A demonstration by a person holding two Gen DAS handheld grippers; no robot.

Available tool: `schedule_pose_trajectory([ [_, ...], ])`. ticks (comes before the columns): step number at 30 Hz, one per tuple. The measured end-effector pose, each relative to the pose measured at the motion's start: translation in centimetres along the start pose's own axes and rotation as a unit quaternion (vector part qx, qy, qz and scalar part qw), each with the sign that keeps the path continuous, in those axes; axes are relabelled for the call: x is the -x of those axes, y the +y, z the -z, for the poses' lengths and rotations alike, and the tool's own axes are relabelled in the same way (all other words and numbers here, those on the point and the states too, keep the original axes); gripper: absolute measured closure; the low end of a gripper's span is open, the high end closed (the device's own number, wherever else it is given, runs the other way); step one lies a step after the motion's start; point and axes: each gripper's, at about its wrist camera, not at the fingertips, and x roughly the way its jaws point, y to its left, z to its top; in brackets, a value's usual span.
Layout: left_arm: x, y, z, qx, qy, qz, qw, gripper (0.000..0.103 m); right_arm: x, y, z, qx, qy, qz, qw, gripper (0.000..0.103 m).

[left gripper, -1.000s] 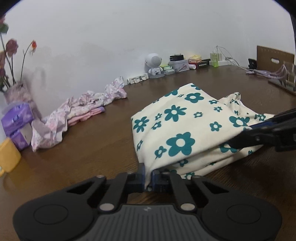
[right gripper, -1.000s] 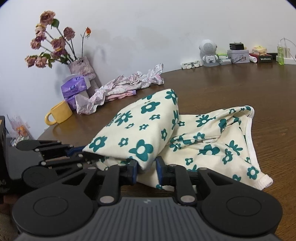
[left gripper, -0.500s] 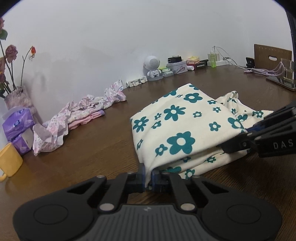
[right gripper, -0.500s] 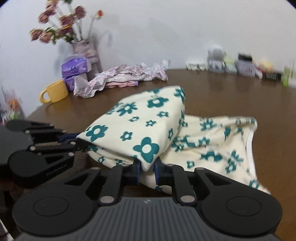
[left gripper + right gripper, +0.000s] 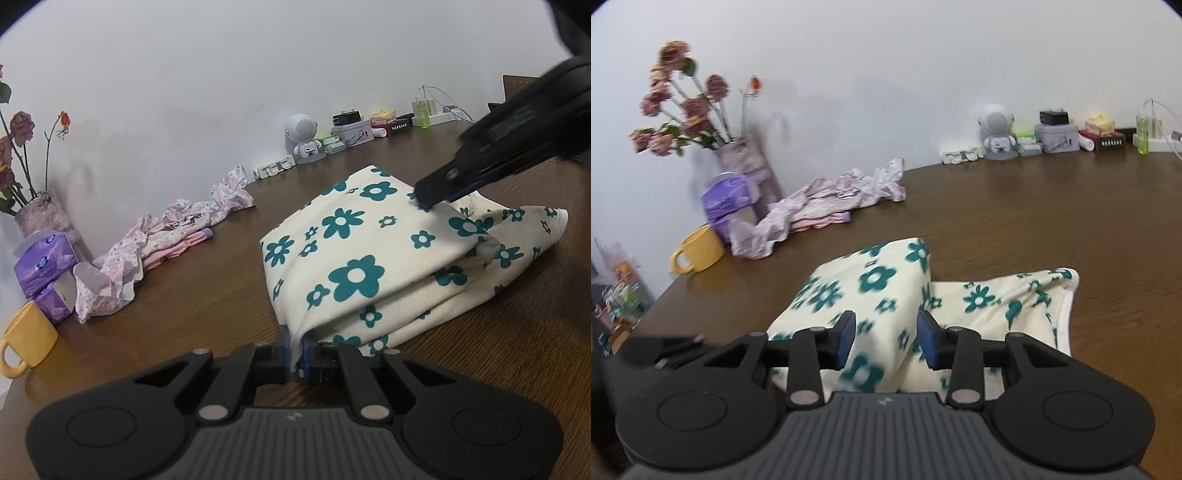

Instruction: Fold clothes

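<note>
A cream garment with teal flowers (image 5: 354,251) lies folded over itself on the brown table (image 5: 207,295). My left gripper (image 5: 295,350) is shut on its near corner, the cloth pinched between the blue pads. In the left wrist view my right gripper (image 5: 428,197) hovers over the garment's far right part, its tip just above the cloth. The right wrist view shows the right gripper (image 5: 886,341) above the folded garment (image 5: 871,280), its jaws opening, nothing pinched between the pads.
A crumpled pink-patterned garment (image 5: 162,240) lies along the wall at the left. Purple tissue packs (image 5: 44,269), a yellow mug (image 5: 26,338) and a vase of dried flowers (image 5: 738,166) stand at the far left. A white robot figure (image 5: 304,138), boxes and a charger line the back.
My right gripper has let go of the garment's edge, opened and risen above the fold. The left gripper keeps its hold on the near corner.
</note>
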Motion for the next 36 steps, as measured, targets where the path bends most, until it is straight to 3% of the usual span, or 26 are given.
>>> schedule_pose_trajectory([
  [3,0.1,-0.1,0.0,0.000,-0.001,-0.002,1.0000,0.097,-2.1,-0.6,0.0,-0.015,0.006,0.008,1.000,0.089],
  [9,0.0,0.0,0.1,0.001,0.002,0.000,1.0000,0.097,-2.4,-0.9,0.6,-0.019,0.011,0.011,1.000,0.086],
  [13,0.0,-0.1,0.1,-0.002,0.002,-0.001,1.0000,0.097,-1.5,-0.6,-1.1,-0.011,-0.017,0.015,1.000,0.086],
  [17,0.0,-0.1,0.1,-0.003,0.002,0.000,1.0000,0.097,-3.8,-0.7,-3.1,-0.007,-0.019,0.025,0.999,0.086],
  [25,-0.1,-0.2,0.1,-0.005,0.005,0.003,1.0000,0.097,-8.5,-1.6,-2.8,-0.015,0.039,0.042,0.998,0.089],
  [31,-0.2,0.2,0.0,0.006,0.007,0.008,0.9999,0.097,-4.9,-0.4,-2.9,-0.005,-0.002,0.021,1.000,0.087],
  [36,0.0,0.6,-0.1,0.022,0.003,0.012,0.9997,0.095,-4.5,0.6,-1.0,0.029,0.023,0.030,0.999,0.087],
])
